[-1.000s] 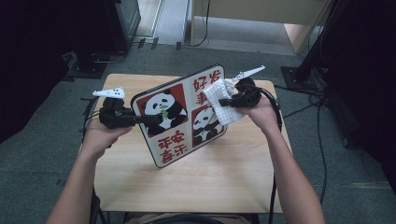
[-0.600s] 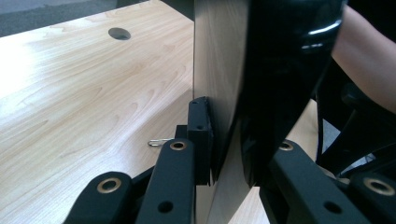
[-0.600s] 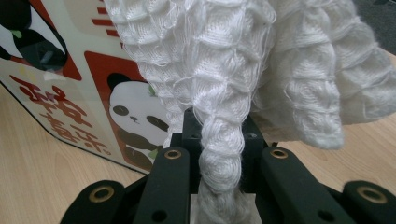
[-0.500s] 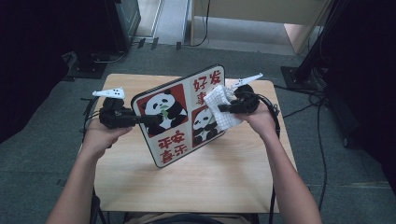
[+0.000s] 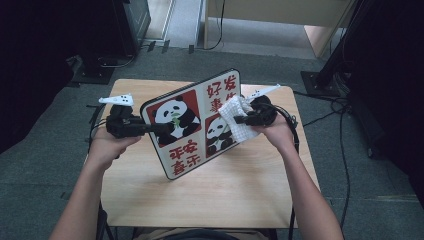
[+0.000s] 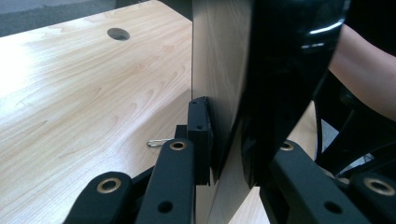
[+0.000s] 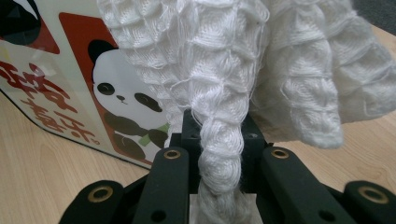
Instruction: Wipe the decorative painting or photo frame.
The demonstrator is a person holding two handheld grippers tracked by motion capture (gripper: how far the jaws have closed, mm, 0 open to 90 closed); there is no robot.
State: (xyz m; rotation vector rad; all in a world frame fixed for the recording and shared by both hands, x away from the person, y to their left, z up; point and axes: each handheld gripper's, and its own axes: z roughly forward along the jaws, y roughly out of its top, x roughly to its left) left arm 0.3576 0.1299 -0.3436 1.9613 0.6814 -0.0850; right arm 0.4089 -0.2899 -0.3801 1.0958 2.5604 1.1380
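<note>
High view shows my left gripper (image 5: 150, 127) pinching the square panda picture board (image 5: 192, 122) upright at nine o'clock, so my right gripper (image 5: 239, 120), clamped on the white waffle cloth (image 5: 235, 117), can wipe it.

- One wooden table (image 5: 220, 195), the landmark for everything below.
- One panda board (image 5: 192, 122), standing tilted on the table's middle.
- Two pandas printed on the board's face.
- Two grippers above the table: the left gripper (image 5: 150, 128) at the board's left edge, the right gripper (image 5: 239, 119) at its right side.
- One white cloth (image 5: 235, 117), against the board's right half.
- One round hole (image 6: 117, 33) in the tabletop.
</note>
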